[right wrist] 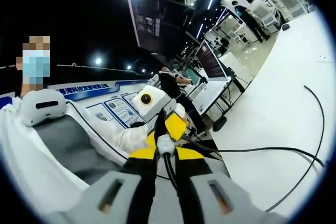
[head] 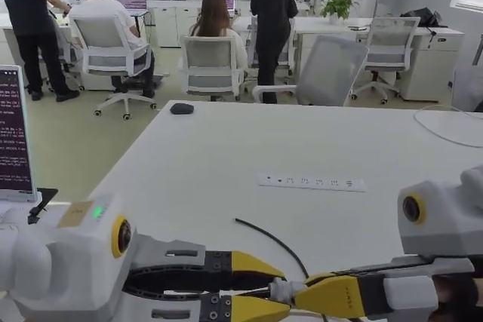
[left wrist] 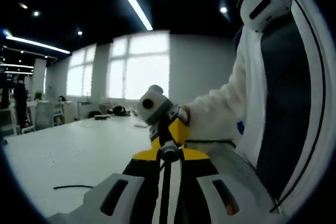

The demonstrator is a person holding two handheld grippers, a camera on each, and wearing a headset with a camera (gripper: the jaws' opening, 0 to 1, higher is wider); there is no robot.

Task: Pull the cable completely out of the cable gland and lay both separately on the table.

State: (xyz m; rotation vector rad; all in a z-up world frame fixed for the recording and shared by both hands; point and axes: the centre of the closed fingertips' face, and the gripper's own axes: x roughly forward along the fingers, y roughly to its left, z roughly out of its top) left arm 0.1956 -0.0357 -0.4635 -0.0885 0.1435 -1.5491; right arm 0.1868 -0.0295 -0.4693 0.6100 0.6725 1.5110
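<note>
The small grey cable gland (head: 280,290) hangs just above the near edge of the white table (head: 226,164), between two yellow-tipped grippers pointing at each other. My left gripper (head: 273,289) comes in from the left, its tips shut on the gland (left wrist: 169,150). My right gripper (head: 303,292) meets it from the right, shut on the black cable (right wrist: 170,170) directly behind the gland (right wrist: 165,144). The rest of the cable (head: 272,240) trails away over the tabletop in a loose curve (right wrist: 273,149). Each gripper view shows the other gripper head-on: the right gripper (left wrist: 168,135), the left gripper (right wrist: 169,128).
A power socket strip (head: 311,182) is set into the table's middle. A dark mouse (head: 181,108) lies at the far edge and a white cord (head: 445,132) at the right. A screen (head: 15,141) stands at left. Office chairs and people fill the room beyond.
</note>
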